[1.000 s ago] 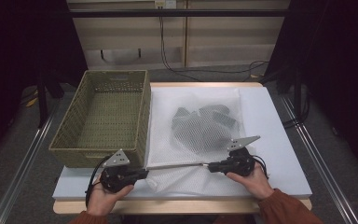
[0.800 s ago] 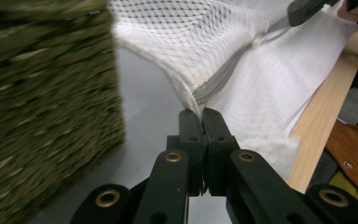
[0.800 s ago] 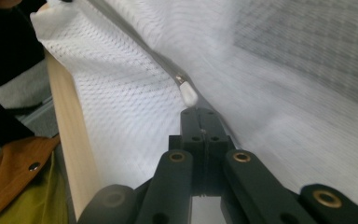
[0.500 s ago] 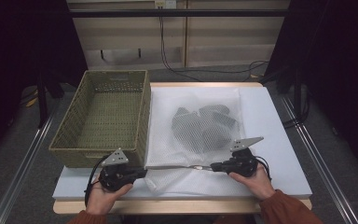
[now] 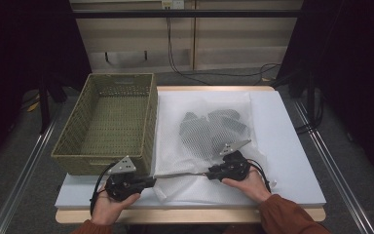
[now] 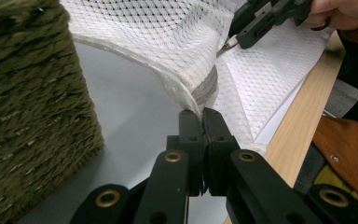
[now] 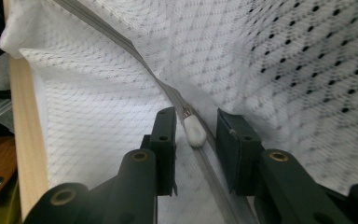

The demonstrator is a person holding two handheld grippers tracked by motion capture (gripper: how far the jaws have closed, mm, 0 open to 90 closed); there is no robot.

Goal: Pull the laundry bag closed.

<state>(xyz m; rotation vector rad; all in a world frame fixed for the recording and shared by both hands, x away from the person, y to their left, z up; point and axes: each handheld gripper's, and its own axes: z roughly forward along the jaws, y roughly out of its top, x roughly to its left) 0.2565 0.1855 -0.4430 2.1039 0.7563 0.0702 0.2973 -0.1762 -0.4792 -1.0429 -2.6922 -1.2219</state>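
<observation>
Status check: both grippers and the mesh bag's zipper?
Left gripper shut on mesh laundry bag edge at the zipper end. Right gripper jaws just opened; white zipper pull between them, unclamped. Wicker basket alongside, nothing blocking.

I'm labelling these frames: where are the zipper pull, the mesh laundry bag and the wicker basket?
zipper pull [image 7: 195, 131], right gripper view, its white tab.
mesh laundry bag [image 5: 195, 114], high view, bare white mesh.
wicker basket [image 5: 147, 124], high view, its right wall.
</observation>
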